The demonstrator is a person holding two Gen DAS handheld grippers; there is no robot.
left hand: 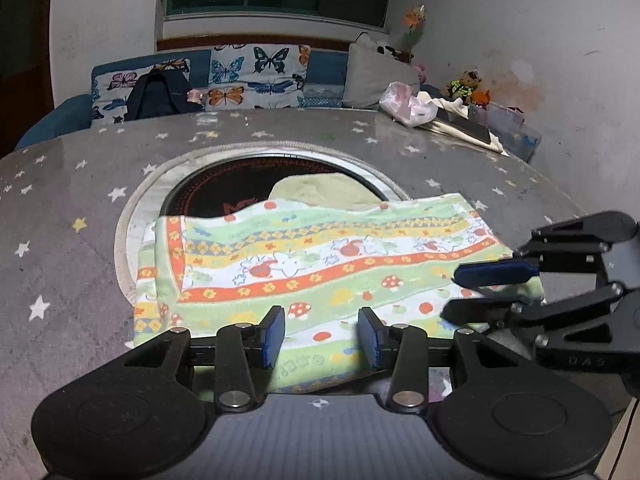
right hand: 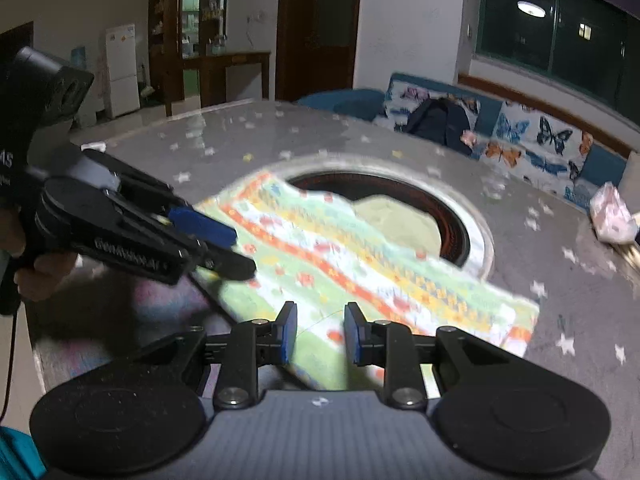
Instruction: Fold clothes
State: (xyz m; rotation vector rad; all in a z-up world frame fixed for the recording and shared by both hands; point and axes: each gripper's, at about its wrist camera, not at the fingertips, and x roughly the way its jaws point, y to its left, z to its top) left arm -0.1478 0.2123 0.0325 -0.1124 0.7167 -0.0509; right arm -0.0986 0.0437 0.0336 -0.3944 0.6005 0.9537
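A folded cloth [left hand: 320,264] with green, orange and yellow bands and mushroom prints lies flat on the grey star-patterned table [left hand: 72,264]. It partly covers a round recess. My left gripper [left hand: 322,336] hovers open over the cloth's near edge, nothing between its blue pads [left hand: 274,336]. My right gripper [left hand: 454,294] reaches in from the right, its jaws apart around the cloth's right edge. In the right wrist view the cloth [right hand: 360,264] is blurred, the right gripper [right hand: 320,332] stands open over its near edge, and the left gripper [right hand: 240,250] sits at its left end.
The round recess [left hand: 224,184] holds a dark plate and a pale green cloth [left hand: 320,190]. A pink-white bundle [left hand: 408,106] and flat items lie at the table's far right. A butterfly-print sofa [left hand: 256,76] stands behind. A hand [right hand: 44,272] holds the left gripper.
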